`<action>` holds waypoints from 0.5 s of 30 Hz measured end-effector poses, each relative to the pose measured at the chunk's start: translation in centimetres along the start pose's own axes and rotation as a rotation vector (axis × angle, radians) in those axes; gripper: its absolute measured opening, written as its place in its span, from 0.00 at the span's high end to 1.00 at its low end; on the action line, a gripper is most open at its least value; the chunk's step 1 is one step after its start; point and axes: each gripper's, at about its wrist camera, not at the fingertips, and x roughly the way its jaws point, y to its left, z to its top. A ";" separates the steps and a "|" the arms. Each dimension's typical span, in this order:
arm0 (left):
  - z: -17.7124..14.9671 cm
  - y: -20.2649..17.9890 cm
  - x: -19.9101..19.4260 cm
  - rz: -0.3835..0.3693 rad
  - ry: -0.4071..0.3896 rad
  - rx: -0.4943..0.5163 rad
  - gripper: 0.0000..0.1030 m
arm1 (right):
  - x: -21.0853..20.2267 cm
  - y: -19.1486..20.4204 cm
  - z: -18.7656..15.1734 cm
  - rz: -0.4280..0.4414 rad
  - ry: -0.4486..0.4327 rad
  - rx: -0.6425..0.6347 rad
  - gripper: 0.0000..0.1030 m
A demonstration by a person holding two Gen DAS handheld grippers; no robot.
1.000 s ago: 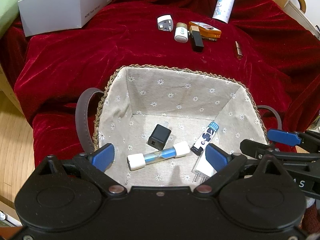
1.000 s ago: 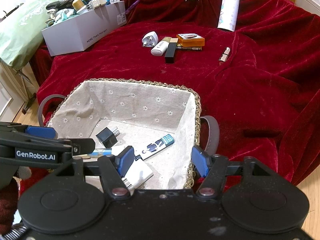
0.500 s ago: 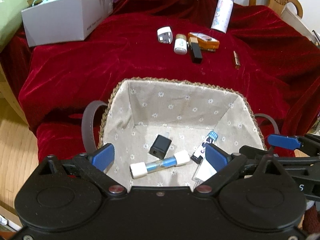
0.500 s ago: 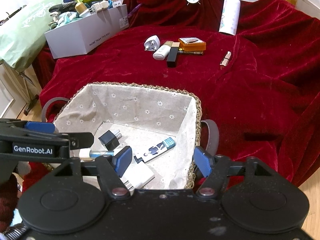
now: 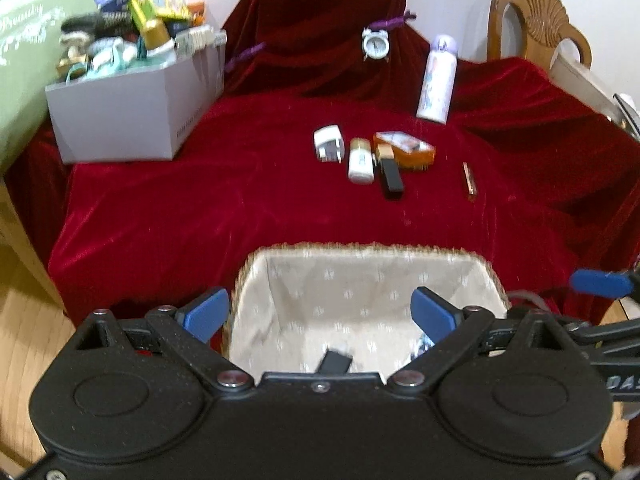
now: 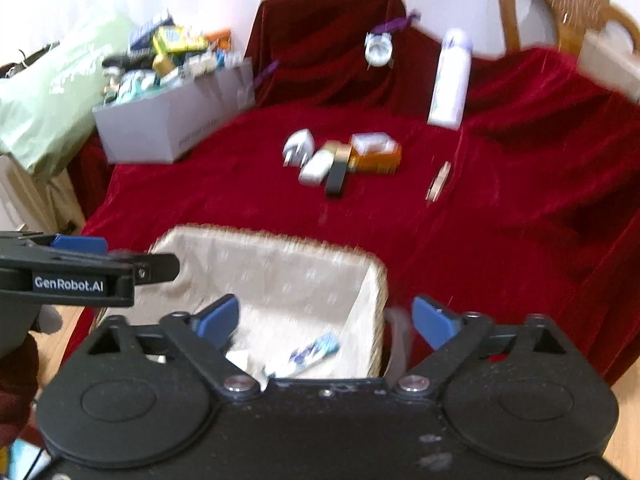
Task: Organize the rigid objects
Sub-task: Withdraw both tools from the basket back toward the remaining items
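Both tools higher than before, right tool opening, empty.

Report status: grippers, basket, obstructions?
Left gripper open, empty. Right gripper opening, empty. Basket below both; small items wait beyond. Path clear.

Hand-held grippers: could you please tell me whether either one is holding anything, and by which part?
Nothing is held. The left hand-held gripper stands open and empty above the basket; the right hand-held gripper is opening, with nothing between its jaws.
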 end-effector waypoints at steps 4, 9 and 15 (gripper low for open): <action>1.2 -0.1 0.6 -0.008 -0.054 0.004 0.08 | -0.7 0.1 1.8 -0.076 -0.134 -0.054 0.00; 2.5 -0.3 2.5 -0.007 -0.086 0.017 0.07 | 1.0 -0.6 3.8 -0.147 -0.236 -0.014 0.00; 4.4 -0.4 5.9 0.008 -0.083 0.020 0.07 | 8.0 -2.4 6.4 -0.115 -0.099 0.000 0.00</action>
